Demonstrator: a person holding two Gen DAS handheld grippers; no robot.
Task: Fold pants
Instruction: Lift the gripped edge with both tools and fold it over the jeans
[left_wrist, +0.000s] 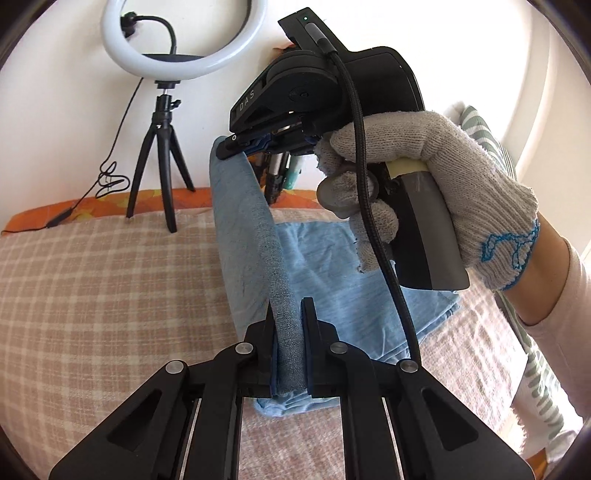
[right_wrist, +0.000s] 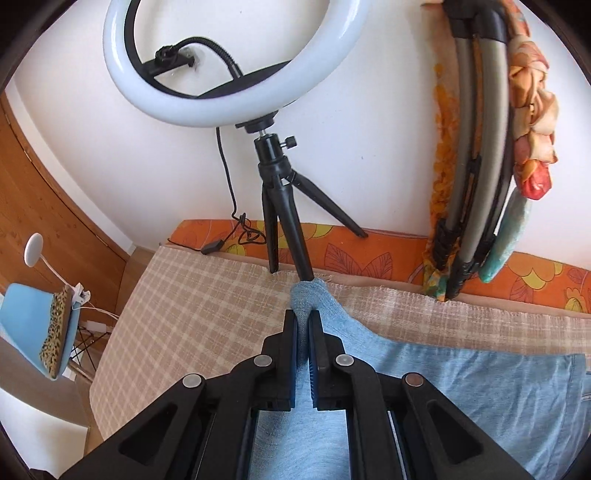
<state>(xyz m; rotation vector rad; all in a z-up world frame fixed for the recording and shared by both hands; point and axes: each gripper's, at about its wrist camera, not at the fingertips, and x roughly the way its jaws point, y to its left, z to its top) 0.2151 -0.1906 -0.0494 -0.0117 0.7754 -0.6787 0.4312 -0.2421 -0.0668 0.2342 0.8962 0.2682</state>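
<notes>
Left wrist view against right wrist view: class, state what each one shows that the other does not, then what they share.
Only the left wrist view shows the gloved hand holding the right gripper, and the left gripper clamped on the pants.

Only the right wrist view shows the blue chair, the wooden door and folded tripod legs against the wall.

Both show the pants, the ring light on its tripod, and the checked cover.

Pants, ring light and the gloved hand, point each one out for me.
pants (left_wrist: 332, 266), left wrist view, flat lower layer.
ring light (right_wrist: 236, 107), right wrist view, lower rim.
gloved hand (left_wrist: 443, 177), left wrist view, back of glove.
</notes>
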